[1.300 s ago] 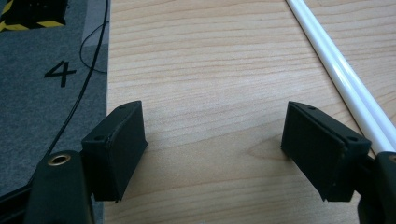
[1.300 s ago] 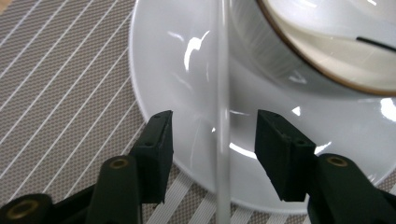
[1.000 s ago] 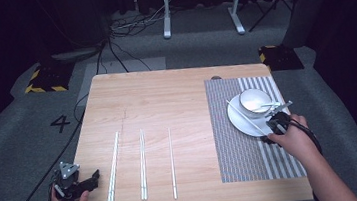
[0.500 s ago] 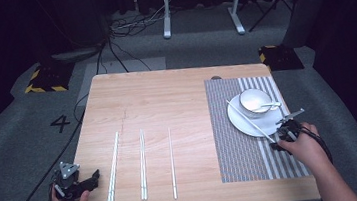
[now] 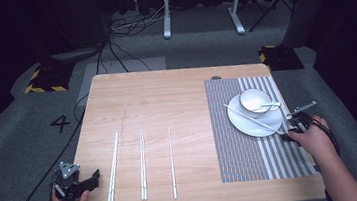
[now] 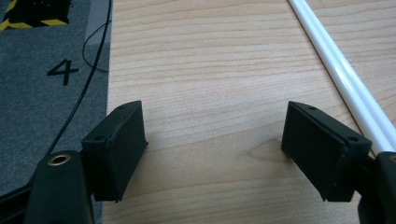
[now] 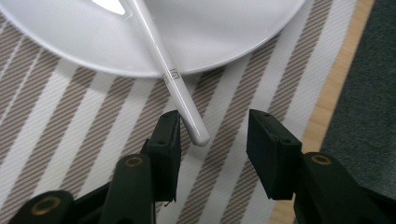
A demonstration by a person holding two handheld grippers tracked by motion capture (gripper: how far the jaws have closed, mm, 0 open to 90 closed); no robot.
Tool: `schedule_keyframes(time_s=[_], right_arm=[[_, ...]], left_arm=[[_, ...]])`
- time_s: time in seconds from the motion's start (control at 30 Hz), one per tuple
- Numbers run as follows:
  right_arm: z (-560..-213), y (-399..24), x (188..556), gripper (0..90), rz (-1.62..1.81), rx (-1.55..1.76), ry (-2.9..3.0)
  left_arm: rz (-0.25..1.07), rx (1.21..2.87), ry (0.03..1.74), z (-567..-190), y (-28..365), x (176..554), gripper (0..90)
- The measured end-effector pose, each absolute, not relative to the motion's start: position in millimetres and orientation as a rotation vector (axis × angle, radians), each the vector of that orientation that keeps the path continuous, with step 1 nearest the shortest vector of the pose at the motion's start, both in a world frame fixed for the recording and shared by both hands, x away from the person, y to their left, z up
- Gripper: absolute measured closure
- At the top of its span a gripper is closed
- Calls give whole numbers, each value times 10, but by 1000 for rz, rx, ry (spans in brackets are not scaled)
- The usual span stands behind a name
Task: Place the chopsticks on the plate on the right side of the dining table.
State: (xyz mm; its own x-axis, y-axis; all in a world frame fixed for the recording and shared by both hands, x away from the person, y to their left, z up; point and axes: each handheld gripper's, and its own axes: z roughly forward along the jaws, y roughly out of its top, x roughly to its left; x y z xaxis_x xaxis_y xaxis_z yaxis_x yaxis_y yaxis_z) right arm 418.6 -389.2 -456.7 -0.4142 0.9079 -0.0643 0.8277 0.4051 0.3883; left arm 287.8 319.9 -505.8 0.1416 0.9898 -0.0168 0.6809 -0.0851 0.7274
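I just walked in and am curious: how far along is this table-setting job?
Done: a bowl with a spoon sits on the plate, on the striped placemat. In hand: the right claw, whose jaws have just been closing, has one chopstick's end between them, not yet clamped. Left: five chopsticks lie on the bare table; the left claw waits open.

On my table (image 5: 166,97) three sets of chopsticks (image 5: 142,163) lie side by side at the near left, while the placemat (image 5: 245,159) at right bears a plate (image 5: 247,125) holding a bowl (image 5: 254,100), a single chopstick (image 5: 254,119) slanting across its rim.
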Motion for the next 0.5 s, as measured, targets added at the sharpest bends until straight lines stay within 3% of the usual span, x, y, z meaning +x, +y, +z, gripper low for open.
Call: schedule_keyframes(time_s=[0.5], right_arm=[[-4566, -4119, 4453, 588, 431, 1545, 2318]], left_arm=[[675, 1824, 1608, -5059, 3176, 2853, 214]])
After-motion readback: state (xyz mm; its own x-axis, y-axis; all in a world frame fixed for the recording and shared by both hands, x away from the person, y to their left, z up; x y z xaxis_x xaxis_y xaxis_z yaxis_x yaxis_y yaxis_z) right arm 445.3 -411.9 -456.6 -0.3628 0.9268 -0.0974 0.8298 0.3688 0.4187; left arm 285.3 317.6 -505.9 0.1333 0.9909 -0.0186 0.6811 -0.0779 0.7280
